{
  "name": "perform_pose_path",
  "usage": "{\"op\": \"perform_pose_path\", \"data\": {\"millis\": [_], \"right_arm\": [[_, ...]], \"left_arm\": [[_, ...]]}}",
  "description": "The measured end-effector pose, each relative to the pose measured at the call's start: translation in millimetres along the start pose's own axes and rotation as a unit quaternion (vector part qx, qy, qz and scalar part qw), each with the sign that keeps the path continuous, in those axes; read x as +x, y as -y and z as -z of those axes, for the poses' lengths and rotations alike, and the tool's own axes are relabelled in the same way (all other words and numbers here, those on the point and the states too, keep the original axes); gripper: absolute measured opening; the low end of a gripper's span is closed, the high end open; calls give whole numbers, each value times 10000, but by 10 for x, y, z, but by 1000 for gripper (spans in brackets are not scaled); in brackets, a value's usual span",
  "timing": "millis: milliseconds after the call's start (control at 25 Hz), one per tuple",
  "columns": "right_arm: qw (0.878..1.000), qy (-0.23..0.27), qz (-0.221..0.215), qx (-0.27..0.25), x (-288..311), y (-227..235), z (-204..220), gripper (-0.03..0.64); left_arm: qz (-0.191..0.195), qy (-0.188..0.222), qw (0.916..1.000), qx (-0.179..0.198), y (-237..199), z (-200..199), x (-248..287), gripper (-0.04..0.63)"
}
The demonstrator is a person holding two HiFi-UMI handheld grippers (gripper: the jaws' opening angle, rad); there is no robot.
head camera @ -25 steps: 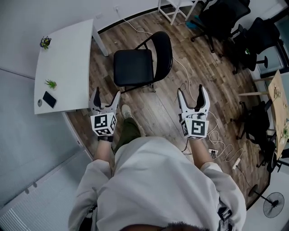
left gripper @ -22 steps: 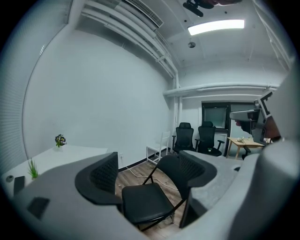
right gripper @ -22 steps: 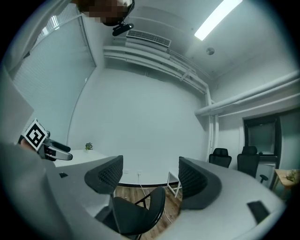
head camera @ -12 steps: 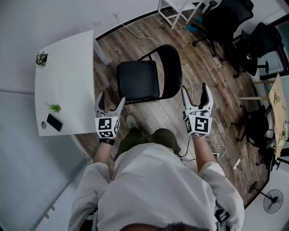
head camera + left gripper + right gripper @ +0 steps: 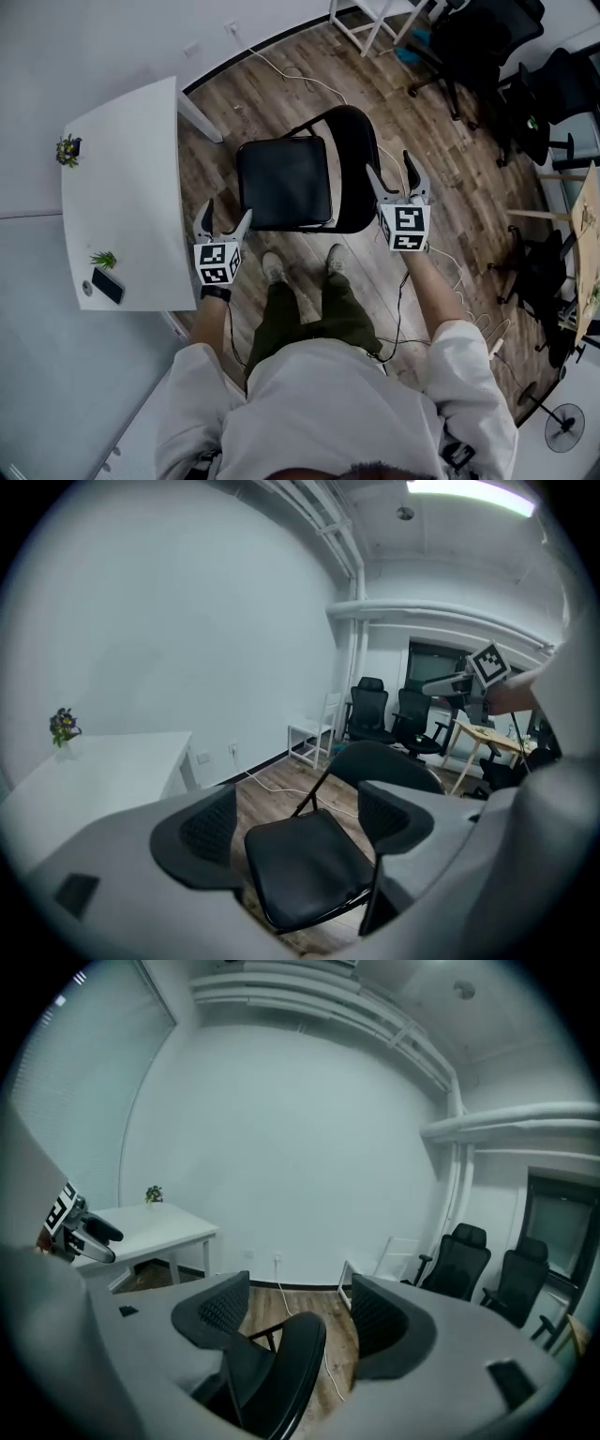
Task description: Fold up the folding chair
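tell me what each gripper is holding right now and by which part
Nothing is held: left gripper and right gripper both stand open, neither closed on the folding chair.

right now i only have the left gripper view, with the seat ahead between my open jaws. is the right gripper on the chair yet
Observer: Not gripping. In the right gripper view, the right gripper is open. The top of the backrest shows just ahead between its jaws.
Operator: where does it sit from above
Observer: In the head view it is at the backrest's right edge. The left gripper is off the front left corner of the seat, beside the white table.
Operator: anything close to the front of the chair
Observer: The person's shoes stand just short of the seat's front edge.
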State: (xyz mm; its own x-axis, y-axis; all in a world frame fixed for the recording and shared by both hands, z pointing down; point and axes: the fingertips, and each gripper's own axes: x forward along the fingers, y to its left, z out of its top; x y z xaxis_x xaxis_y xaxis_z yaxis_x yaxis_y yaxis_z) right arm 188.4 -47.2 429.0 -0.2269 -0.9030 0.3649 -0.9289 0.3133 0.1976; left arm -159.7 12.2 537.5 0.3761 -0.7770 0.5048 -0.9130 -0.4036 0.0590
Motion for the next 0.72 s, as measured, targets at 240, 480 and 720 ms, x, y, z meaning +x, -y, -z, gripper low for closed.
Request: {"op": "perform_pose_path", "data": {"millis": [240,480,720], "right_arm": [[9940,-1019,-303,249,966,241,759,333],[9796,-1883,-385,583,1588,301,1407,333],[9672,-2407,-471,661,1941,355,1720,333]], "left_arm": [[120,-828,9964,-113,-182,745,886,408],[283,-1549,9866,-417,-393,1551,1523,408],[434,-2136,9732,-736,-587,2251,1969,408]]}}
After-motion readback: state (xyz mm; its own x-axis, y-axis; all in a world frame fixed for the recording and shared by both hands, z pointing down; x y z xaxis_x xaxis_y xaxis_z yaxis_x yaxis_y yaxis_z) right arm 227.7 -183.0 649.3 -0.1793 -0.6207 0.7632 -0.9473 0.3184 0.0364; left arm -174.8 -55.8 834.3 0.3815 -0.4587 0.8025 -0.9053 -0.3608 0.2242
